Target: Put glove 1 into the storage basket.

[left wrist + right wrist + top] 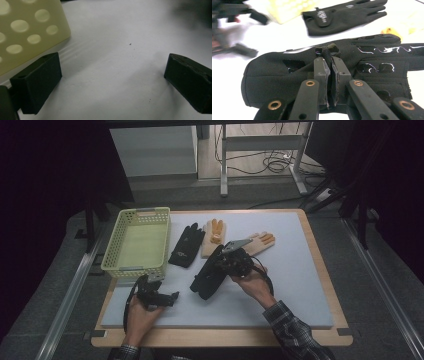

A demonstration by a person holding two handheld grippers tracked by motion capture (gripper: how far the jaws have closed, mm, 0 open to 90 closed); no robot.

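One black glove [287,72] (glossy patches) pinched by the right hand-held gripper [329,72]; left hand-held gripper [112,82] gapes wide.

The right gripper [226,261] held a black glove [209,278] at mid-mat, the left gripper [172,297] sat near the basket [111,254], and another black glove [186,246] and two tan gloves [213,237] lay farther back.

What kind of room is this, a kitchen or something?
Probably a lab or workshop, not a kitchen. A wooden table with a white mat stands in a dim room, loose cables lie on the floor behind, and gloves are laid out beside a basket.
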